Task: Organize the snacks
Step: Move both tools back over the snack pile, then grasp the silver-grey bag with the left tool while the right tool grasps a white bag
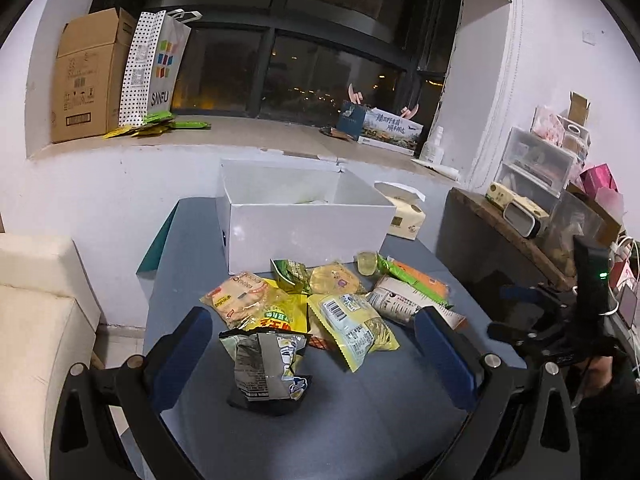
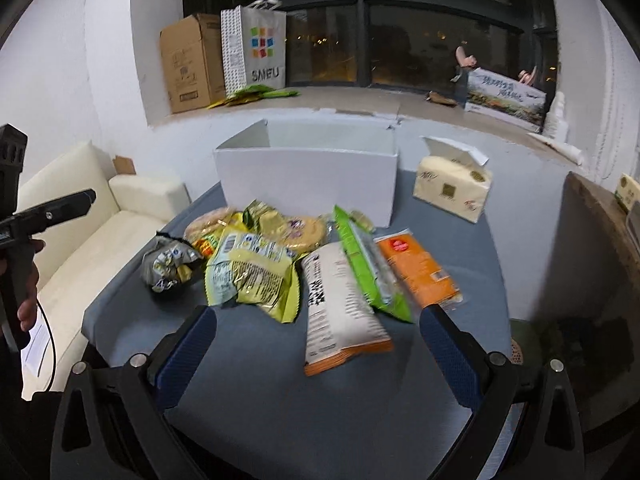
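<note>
Black gripper (image 1: 316, 344) frames; blue pads (image 1: 182, 356); silver screws.

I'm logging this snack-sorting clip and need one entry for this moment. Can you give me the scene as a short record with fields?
surface: grey table
container: open white box at the table's far side
snacks: loose pile of packets in front of the box
nearest left gripper: crumpled grey bag
nearest right gripper: white and orange bag
left gripper: open, holding nothing
right gripper: open, holding nothing
beside box: tissue pack

The white box's (image 1: 308, 236) contents are mostly hidden behind its front wall; package print is too blurred to read.
</note>
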Tool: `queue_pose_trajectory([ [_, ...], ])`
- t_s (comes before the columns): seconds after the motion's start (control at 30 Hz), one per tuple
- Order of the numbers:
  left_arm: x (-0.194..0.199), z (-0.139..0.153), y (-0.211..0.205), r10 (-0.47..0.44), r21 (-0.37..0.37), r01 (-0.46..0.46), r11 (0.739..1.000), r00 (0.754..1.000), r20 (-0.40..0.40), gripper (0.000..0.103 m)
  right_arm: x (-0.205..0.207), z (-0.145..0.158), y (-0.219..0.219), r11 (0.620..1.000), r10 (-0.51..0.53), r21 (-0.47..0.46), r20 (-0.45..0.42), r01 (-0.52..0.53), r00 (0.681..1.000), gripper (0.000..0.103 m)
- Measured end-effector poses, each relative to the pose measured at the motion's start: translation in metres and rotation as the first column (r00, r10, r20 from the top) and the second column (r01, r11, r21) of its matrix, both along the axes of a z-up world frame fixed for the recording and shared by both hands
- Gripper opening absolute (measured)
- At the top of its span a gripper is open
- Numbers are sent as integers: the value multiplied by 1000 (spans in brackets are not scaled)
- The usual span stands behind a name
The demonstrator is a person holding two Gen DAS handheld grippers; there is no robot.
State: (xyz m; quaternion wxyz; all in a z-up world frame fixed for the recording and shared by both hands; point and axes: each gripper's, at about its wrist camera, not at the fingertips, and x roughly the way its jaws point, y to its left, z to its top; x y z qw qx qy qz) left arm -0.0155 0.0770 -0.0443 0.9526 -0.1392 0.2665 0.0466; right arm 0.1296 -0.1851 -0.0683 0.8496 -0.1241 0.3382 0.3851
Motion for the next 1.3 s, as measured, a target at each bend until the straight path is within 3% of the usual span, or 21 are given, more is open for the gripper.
queue_pose_trajectory([
  [0.17, 0, -6, 5, 7, -20, -8, 1000, 1000, -19, 103, 17, -14, 23, 998, 43, -38, -23, -44, 999, 102],
  [0.53, -1, -23, 15, 35, -40, -38, 998, 997, -67, 103, 71, -73, 75, 980, 97, -160, -160, -122, 982, 66],
  [0.6, -1, -27, 16, 37, -44, -40, 998, 996, -75, 103, 74, -79, 79, 976, 99, -175, -175, -130, 980, 56],
  [0.77, 1, -34, 14, 24, -36, -27, 999, 995, -97, 103, 78, -89, 80, 976, 79, -184, -203, -117, 976, 49],
  [0.87, 6, -42, 12, -10, -39, 5, 999, 992, -125, 103, 76, -85, 75, 980, 68, -170, -213, -106, 975, 40],
  [1.03, 25, -67, 13, -13, -51, 2, 999, 977, -214, 103, 61, -58, 51, 995, 49, -72, -181, -63, 982, 39],
  [1.17, 45, -93, 31, -9, -141, -32, 989, 960, -280, 103, 49, -29, 25, 999, 33, 38, -156, -27, 987, 39],
  [1.3, 61, -109, 51, -53, -253, -21, 967, 958, -283, 103, 37, -2, 4, 992, 36, 123, -130, -20, 991, 39],
])
